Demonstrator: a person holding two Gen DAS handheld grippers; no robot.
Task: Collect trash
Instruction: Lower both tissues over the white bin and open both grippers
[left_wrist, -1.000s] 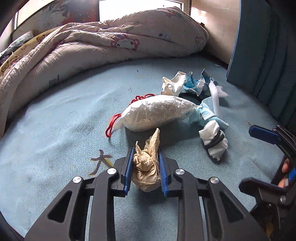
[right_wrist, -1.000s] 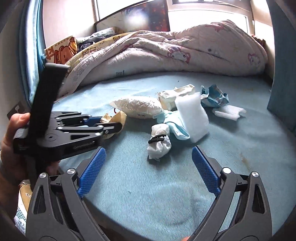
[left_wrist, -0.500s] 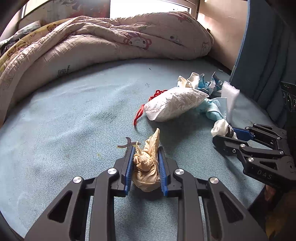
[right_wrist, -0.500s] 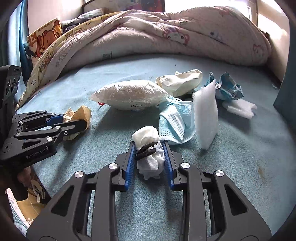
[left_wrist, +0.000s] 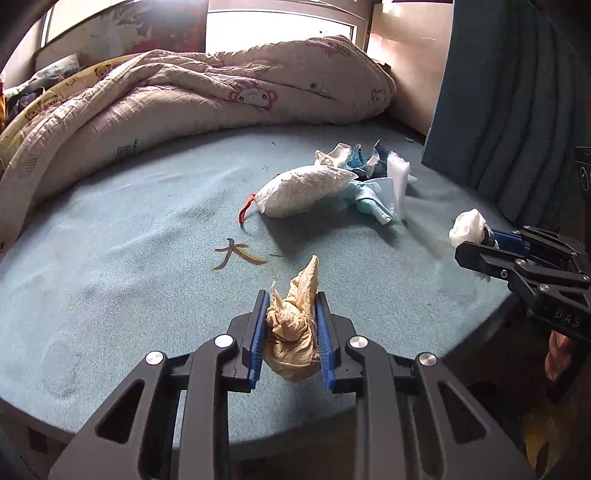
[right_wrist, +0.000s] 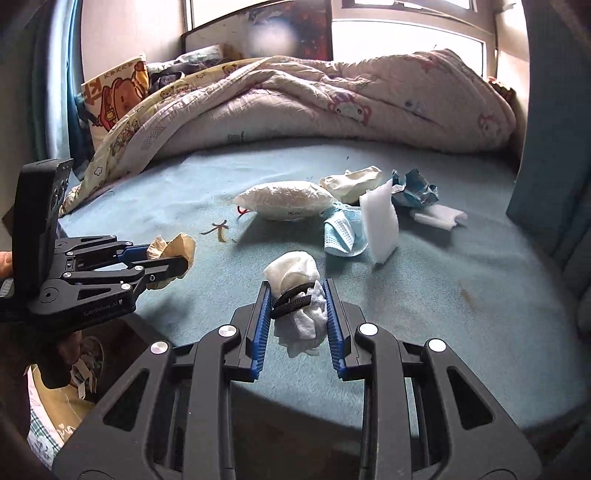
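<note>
Both claws loaded: left gripper (left_wrist: 291, 326) clamps tan tissue wad (left_wrist: 293, 332), right gripper (right_wrist: 299, 314) clamps white wad w/ black band (right_wrist: 299, 310). Carry step; next needs a bin, prob. bag (right_wrist: 55, 413) below-left of right claw.

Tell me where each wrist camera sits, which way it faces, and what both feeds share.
Left wrist: on the left gripper, facing across the blue bed toward the quilt; its fingers clamp a tan wad; right gripper at the right edge.
Right wrist: on the right gripper, same heading; its fingers clamp a white wad; left gripper at the left edge.
Shared: white bag, face mask.
</note>
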